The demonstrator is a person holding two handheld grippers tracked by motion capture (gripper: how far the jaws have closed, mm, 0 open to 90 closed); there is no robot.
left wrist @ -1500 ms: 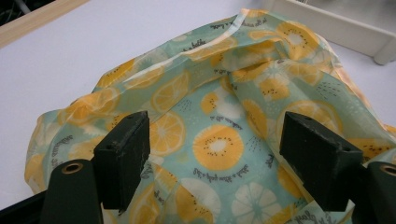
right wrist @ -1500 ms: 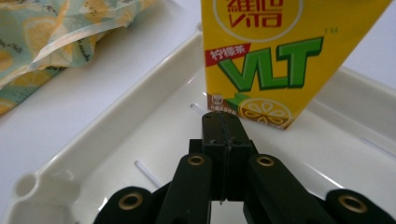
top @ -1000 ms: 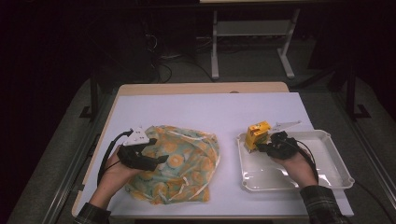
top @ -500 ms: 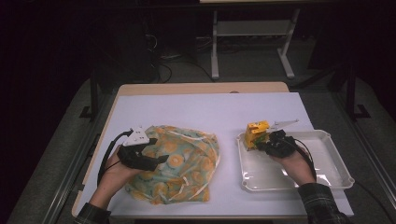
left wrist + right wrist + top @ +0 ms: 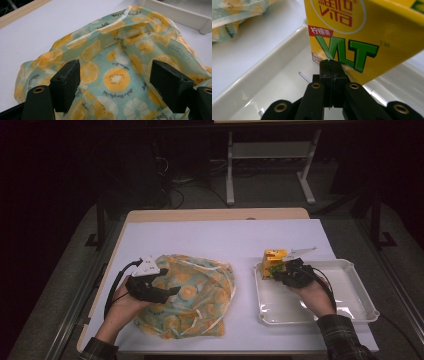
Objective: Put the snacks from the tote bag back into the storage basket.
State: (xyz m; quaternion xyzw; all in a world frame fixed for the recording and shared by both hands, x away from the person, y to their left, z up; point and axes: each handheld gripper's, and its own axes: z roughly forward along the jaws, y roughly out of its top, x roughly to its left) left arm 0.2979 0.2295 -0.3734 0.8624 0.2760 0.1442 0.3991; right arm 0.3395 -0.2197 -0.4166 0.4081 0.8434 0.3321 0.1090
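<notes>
Yellow lemon-tea carton [image 5: 274, 261] in white plastic tray [image 5: 350, 310] on our white-covered desk [image 5: 220, 240]; dark room; left jaws released, right clenched empty.

Both matte black two-jaw grippers, left gripper [image 5: 172, 291] and right gripper [image 5: 278, 274], carry brass-ringed screw holes (near the jaws). Black cables trail behind. Dark plaid sleeves.

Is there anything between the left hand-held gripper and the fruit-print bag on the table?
Nothing visible. The left hand-held gripper sits right over the fruit-print bag with its jaws open, one on each side of a patch of the fabric, and only the bag's own folds lie between them.
</notes>
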